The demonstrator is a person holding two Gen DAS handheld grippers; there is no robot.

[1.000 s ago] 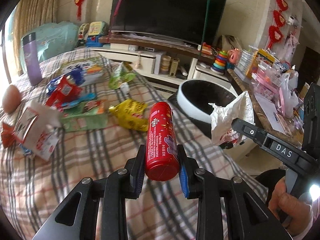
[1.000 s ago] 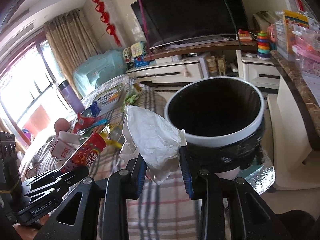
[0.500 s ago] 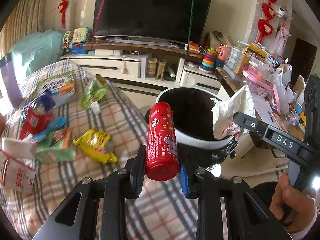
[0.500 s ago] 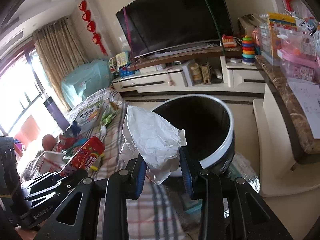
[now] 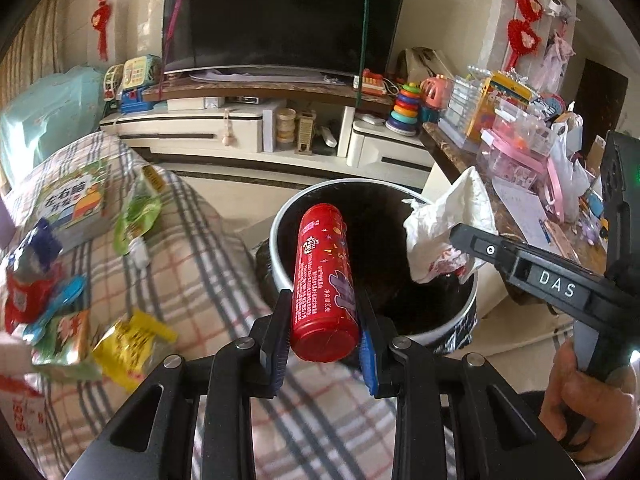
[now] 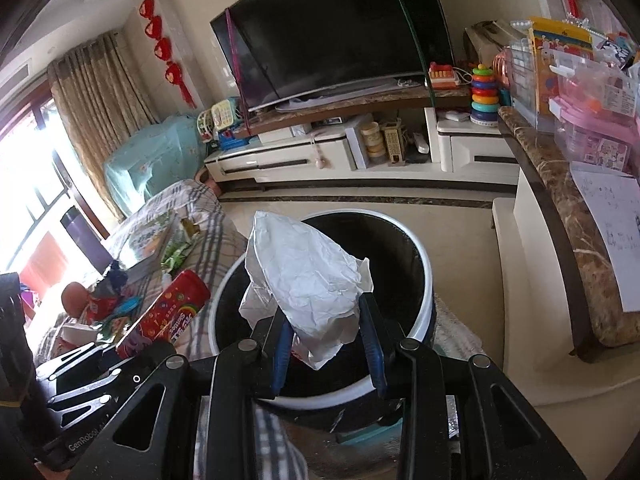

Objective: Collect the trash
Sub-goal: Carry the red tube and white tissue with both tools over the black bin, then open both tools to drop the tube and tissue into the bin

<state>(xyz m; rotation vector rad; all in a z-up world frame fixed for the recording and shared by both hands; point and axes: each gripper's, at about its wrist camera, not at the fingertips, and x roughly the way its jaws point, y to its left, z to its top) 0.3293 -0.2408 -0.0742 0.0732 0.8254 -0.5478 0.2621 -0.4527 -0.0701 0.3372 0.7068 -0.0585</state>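
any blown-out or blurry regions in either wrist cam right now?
Right wrist view: the window at left is blown out to white; the crumpled paper is sharp. Left wrist view: evenly lit, the red tube is crisp, but the wrappers at the left edge are smeared. Both views bend straight lines.

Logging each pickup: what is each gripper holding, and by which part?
Left gripper clamps the red tube near its near end. Right gripper pinches the crumpled white wrapper at its lower part.

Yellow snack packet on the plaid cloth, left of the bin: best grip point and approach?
Come from above on the yellow packet and pinch a raised crumpled edge. It lies flat and wrinkled on the plaid cloth, leaving no side face to clamp; other wrappers crowd its left.
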